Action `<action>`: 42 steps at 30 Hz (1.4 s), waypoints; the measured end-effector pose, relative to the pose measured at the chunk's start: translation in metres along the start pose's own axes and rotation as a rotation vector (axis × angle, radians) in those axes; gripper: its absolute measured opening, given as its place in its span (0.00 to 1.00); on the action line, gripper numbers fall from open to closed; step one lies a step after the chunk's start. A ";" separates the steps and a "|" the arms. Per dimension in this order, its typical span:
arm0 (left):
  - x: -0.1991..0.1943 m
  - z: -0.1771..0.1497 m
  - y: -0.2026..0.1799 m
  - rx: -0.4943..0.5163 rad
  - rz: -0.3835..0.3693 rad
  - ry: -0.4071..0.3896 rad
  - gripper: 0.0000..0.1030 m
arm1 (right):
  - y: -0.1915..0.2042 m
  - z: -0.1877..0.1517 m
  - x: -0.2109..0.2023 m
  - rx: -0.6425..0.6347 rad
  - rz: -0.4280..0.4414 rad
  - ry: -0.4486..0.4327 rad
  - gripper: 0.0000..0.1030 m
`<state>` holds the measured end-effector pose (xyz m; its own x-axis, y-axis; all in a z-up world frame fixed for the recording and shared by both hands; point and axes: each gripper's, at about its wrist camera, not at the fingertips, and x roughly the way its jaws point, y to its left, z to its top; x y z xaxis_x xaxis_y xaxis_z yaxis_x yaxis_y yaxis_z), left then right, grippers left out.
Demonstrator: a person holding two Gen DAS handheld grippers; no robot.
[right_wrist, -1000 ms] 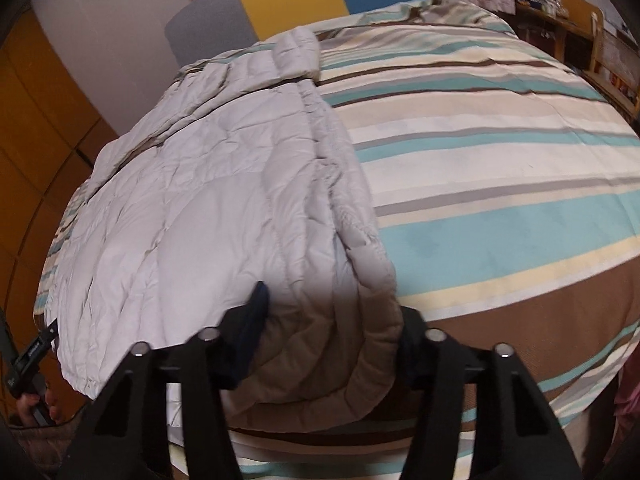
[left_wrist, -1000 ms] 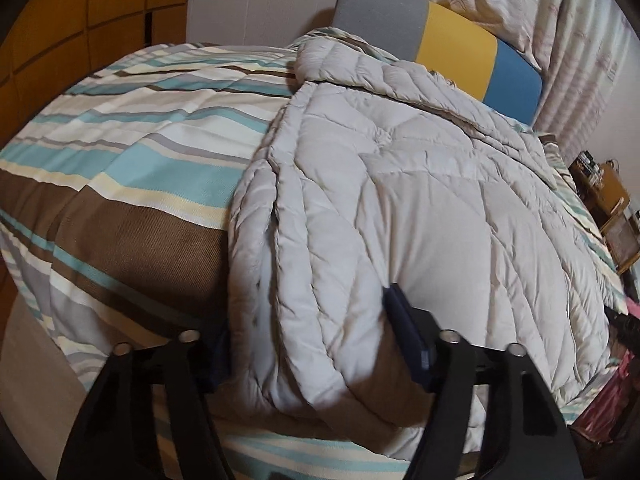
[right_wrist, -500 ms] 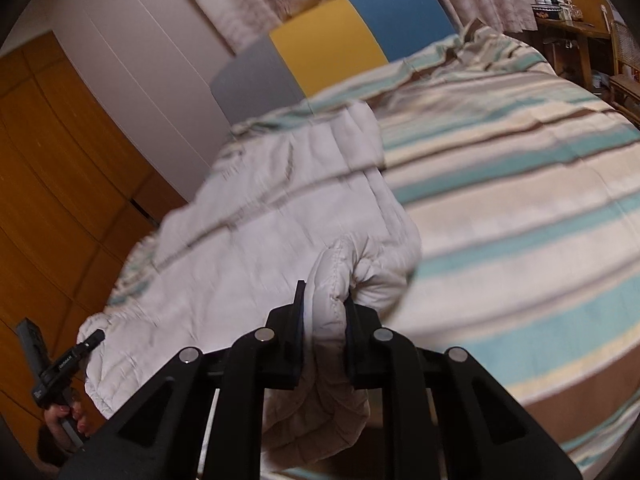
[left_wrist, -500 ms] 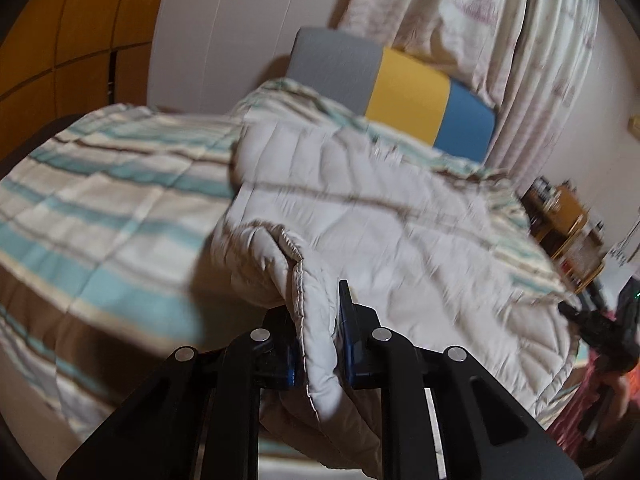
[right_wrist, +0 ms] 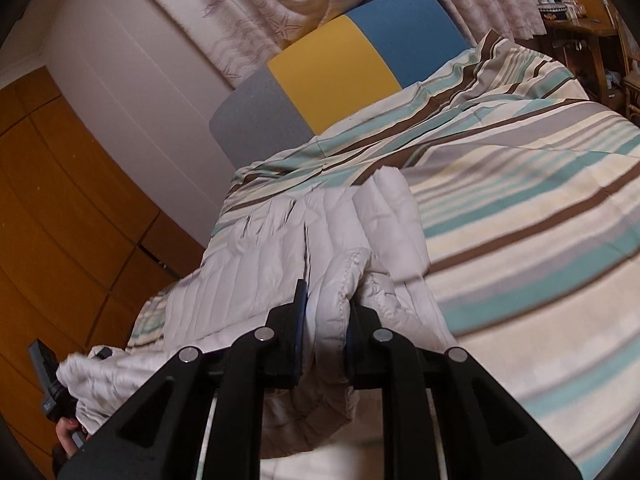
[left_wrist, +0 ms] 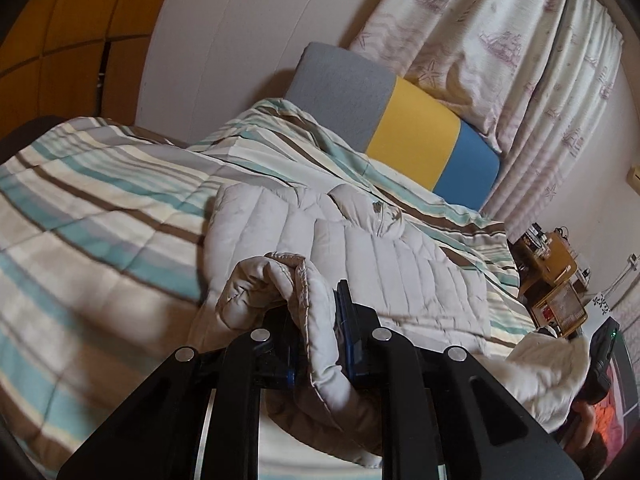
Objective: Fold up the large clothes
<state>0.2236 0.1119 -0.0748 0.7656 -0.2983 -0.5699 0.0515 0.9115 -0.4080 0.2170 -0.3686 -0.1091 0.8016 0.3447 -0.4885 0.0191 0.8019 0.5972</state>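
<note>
The left tongs (left_wrist: 320, 340) and right tongs (right_wrist: 324, 332) were each clamped on the near hem of the pale grey quilted down coat (left_wrist: 380, 260); it lay lengthwise on the striped bed (left_wrist: 92, 208), its near end raised; the fold was begun, not laid.

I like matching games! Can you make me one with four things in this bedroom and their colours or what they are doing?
Things:
1. puffy coat
2. bedspread
3. wardrobe
4. left tongs

Descriptions:
A. orange-brown wood
B. striped teal, brown and cream
C. pale grey, quilted
D. shut on a pinch of fabric

Pairs: 1-C, 2-B, 3-A, 4-D
</note>
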 end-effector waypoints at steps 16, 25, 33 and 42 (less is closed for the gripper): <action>0.111 0.046 0.038 -0.098 0.022 0.111 0.22 | -0.031 0.043 0.115 0.055 -0.051 0.023 0.28; 0.073 0.041 0.058 -0.184 -0.010 -0.101 0.88 | -0.044 0.051 0.091 0.101 0.088 -0.163 0.97; 0.081 0.006 0.075 -0.127 0.049 0.016 0.91 | -0.077 0.028 0.089 0.083 -0.032 -0.020 0.98; 0.119 -0.023 0.074 -0.112 0.074 0.222 0.64 | -0.068 -0.016 0.128 0.027 -0.095 0.192 0.58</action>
<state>0.3037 0.1373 -0.1888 0.6048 -0.2981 -0.7384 -0.0798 0.9000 -0.4286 0.3093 -0.3714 -0.2227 0.6672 0.3570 -0.6537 0.1071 0.8226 0.5585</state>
